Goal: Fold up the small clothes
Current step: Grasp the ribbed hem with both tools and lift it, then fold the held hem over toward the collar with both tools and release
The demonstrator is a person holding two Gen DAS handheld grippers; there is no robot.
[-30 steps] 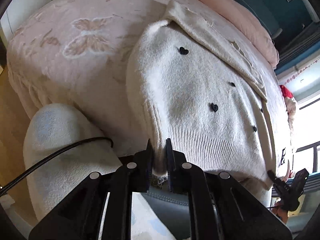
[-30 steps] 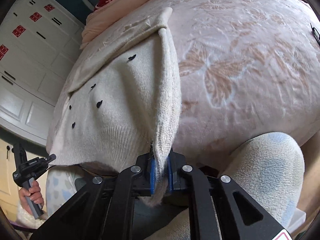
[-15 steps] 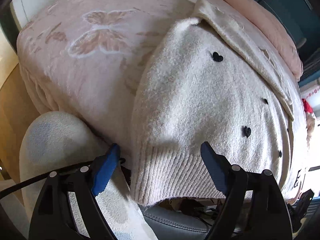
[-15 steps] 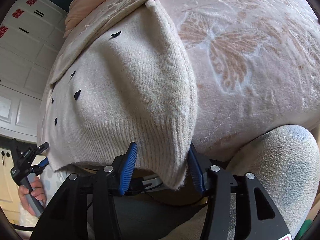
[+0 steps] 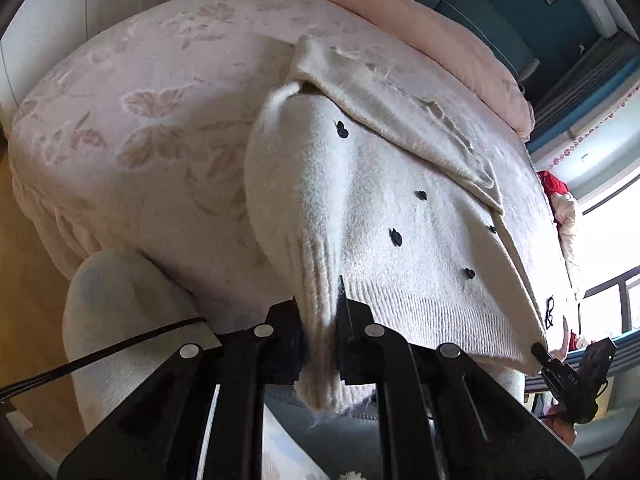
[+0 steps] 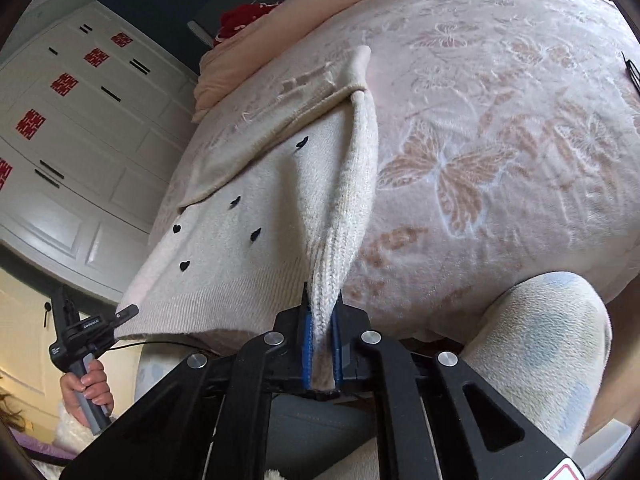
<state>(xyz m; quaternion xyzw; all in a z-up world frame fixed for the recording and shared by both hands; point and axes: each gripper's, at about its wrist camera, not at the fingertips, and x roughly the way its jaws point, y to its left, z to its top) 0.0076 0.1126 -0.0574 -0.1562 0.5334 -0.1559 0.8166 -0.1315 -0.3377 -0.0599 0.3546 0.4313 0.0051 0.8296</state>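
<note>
A cream knitted sweater (image 5: 400,220) with small black hearts lies on the bed, its ribbed hem towards me. My left gripper (image 5: 320,308) has its jaws closing, and the pads press on the hem's left corner, bunched between them. My right gripper (image 6: 322,312) also has its jaws closing, and its blue pads pinch the hem's right corner (image 6: 326,280). Both corners are lifted off the bed into ridges. Each view shows the other gripper at the far hem corner: the right one (image 5: 540,350), and the left one (image 6: 120,314) held by a hand (image 6: 86,384).
The sweater rests on a pink butterfly bedspread (image 5: 140,140), with a pink duvet (image 5: 440,32) behind. A person's knees in fluffy pale trousers (image 5: 112,320) (image 6: 540,340) sit at the bed's near edge. A white wardrobe (image 6: 80,140) stands at the left, and a black cable (image 5: 100,356) trails low.
Both grippers let go of the hem and opened wide around it half a second ago. They have since closed on the hem corners again and lifted them.
</note>
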